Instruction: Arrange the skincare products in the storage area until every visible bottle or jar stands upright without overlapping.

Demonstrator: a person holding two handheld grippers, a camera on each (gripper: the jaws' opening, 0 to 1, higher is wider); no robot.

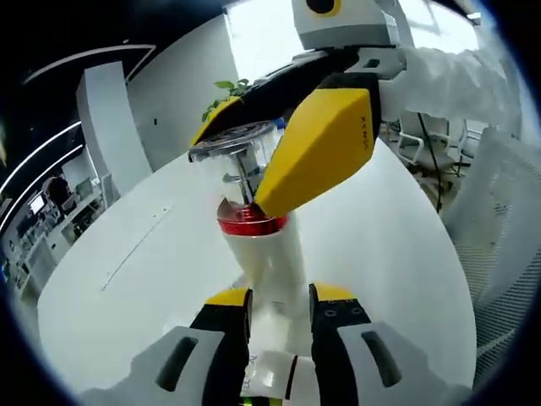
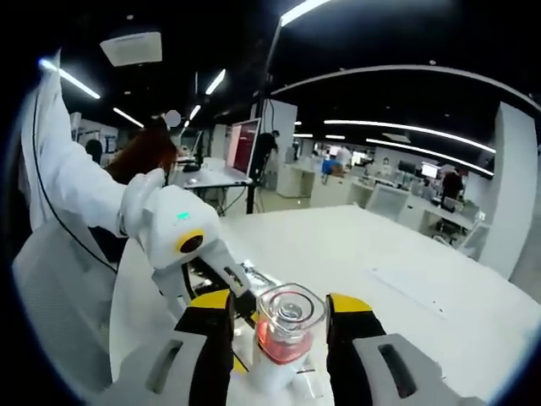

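Jaws of the left gripper (image 1: 280,317) stand narrow around the white body of a pump bottle (image 1: 272,262), pinching it low down and holding it upright above the white worktop (image 1: 127,254); in the left gripper view the bottle rises from between them to a red collar (image 1: 249,222) and a clear cap (image 1: 232,156) over the pump stem. Across that same cap the right gripper (image 1: 279,144) comes in from the upper right, one yellow-faced jaw on each side of the clear plastic, apparently closed on it. In the right gripper view the same bottle sits between that gripper's own jaws (image 2: 279,317), the square clear cap (image 2: 289,315) seen from above with the red showing through, and the left gripper (image 2: 215,275) reaches in from the left, beneath the cap. No storage area can be made out in either view, and the bottle looks held clear of the worktop's middle. The step in hand seems to be handling or seating the cap while the bottle is steadied. Next calls for releasing the cap without tipping the bottle, then lowering it straight onto its base, apart from any other product.
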